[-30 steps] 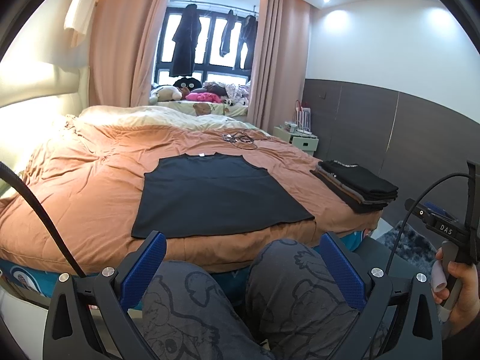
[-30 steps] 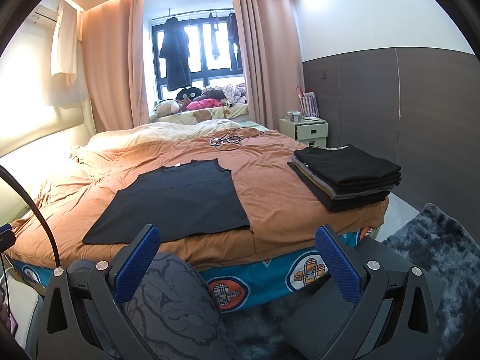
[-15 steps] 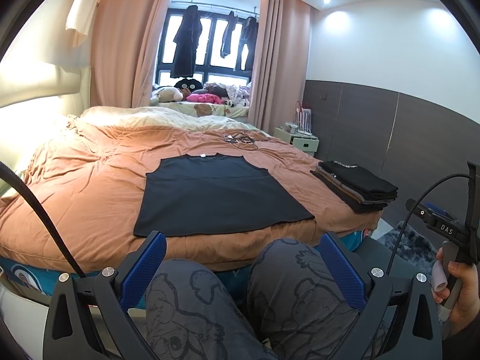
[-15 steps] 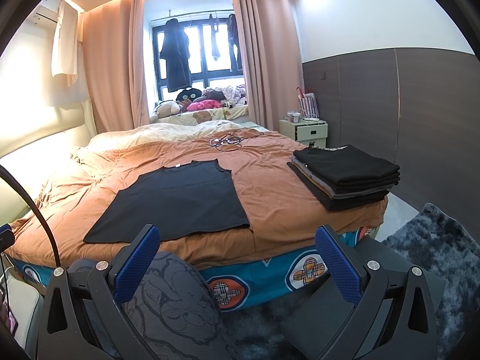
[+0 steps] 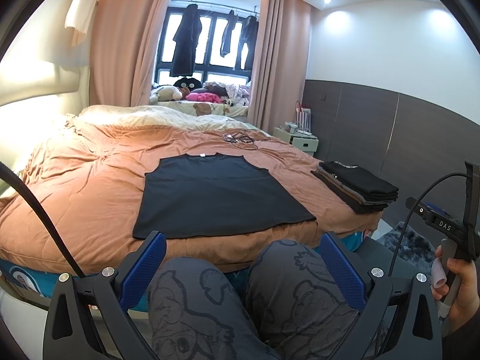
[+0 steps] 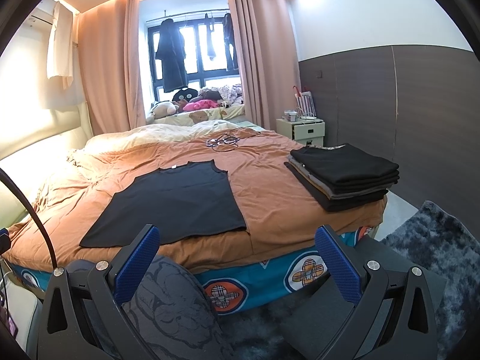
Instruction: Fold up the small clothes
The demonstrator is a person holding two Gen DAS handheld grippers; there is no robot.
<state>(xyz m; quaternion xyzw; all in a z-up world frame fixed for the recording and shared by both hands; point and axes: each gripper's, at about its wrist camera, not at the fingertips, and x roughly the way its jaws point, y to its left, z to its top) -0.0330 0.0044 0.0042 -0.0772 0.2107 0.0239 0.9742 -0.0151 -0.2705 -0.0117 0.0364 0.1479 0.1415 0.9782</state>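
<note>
Dark sleeveless top [image 5: 216,193] [image 6: 180,198], spread flat and face-down or face-up (cannot tell which) on the orange-brown duvet [image 5: 84,186] [image 6: 270,198] of the bed. Its long axis runs from the near bed edge toward the window: the neckline, marked by a small white label, points away toward the far end, and the straight hem lies just inside the near edge of the bed. The fabric is uniformly dark navy to black, smooth, with only faint creasing across the chest and cut-away armholes at the far corners. To its right, well apart near the bed's right edge, stands a stack of folded dark garments [image 5: 357,187] [image 6: 345,174], square and neatly layered. Beyond the neckline, a tangle of cables [image 5: 240,139] [image 6: 222,142] rests on the duvet. Left tool [image 5: 243,267]: blue-padded fingers spread wide apart, holding nothing, hovering above the person's knees [image 5: 270,294] short of the bed. Right tool [image 6: 237,261]: fingers likewise wide apart and empty, positioned short of the patterned bed base [image 6: 270,279], above a dark shaggy rug [image 6: 435,246]. The right hand [image 5: 459,285] grips its tool's handle at the edge of the left wrist view.
</note>
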